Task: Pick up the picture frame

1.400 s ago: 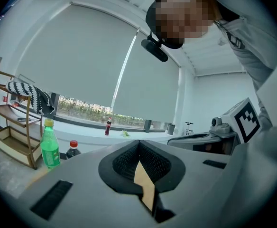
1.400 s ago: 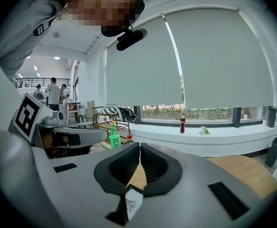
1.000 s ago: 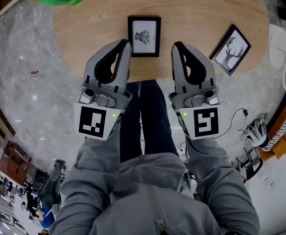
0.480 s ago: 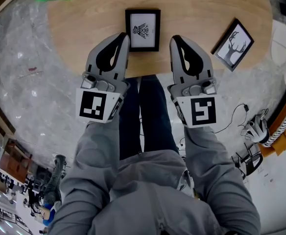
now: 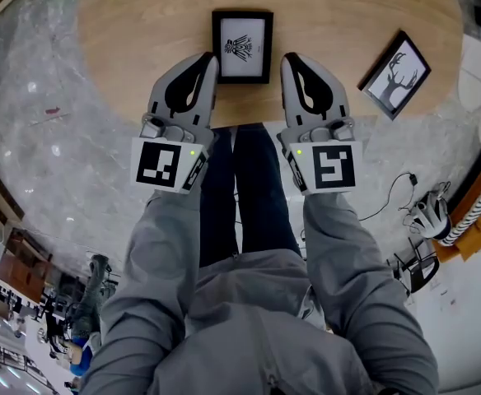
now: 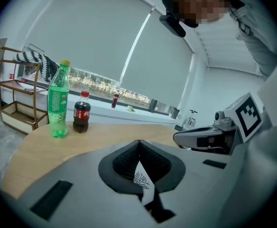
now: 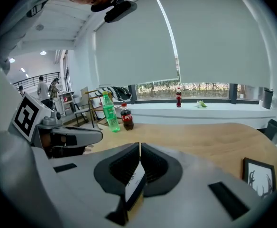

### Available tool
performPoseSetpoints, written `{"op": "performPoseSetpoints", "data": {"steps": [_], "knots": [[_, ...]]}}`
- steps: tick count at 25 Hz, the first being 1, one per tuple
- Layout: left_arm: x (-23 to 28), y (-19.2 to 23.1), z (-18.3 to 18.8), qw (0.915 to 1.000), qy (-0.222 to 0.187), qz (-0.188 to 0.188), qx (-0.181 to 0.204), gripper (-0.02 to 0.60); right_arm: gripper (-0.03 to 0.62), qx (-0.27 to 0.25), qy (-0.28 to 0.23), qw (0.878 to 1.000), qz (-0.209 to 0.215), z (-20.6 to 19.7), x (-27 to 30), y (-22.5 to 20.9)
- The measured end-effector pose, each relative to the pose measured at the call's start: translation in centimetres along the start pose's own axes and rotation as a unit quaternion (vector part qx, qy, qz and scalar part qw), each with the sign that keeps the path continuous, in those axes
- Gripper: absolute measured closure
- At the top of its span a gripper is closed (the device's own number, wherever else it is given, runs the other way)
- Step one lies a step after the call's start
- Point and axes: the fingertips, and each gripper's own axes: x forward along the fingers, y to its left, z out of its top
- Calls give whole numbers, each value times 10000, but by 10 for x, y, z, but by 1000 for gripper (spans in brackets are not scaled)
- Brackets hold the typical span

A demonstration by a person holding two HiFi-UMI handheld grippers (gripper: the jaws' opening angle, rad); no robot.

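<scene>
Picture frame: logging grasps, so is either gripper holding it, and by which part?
Nothing is held: left gripper and right gripper are shut and empty; the picture frame between them lies on the table.

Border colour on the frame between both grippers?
Black picture frame; clearest in head view.

Wooden table bearing frames, bottles

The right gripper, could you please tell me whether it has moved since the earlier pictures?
Yes. In the head view the right gripper has shifted up the picture and leftward, closer to the right edge of the middle picture frame.
</scene>
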Motion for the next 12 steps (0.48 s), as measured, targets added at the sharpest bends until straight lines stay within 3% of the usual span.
{"op": "performPoseSetpoints", "data": {"steps": [6,12], "knots": [[4,5,-14,9999,121,24,-68,565,560,189,422,9989,-19,-27,11,-3],[4,10,-22,9997,209,81,-130,565,559,709,898,9934,78,-58,26,-5]]}}
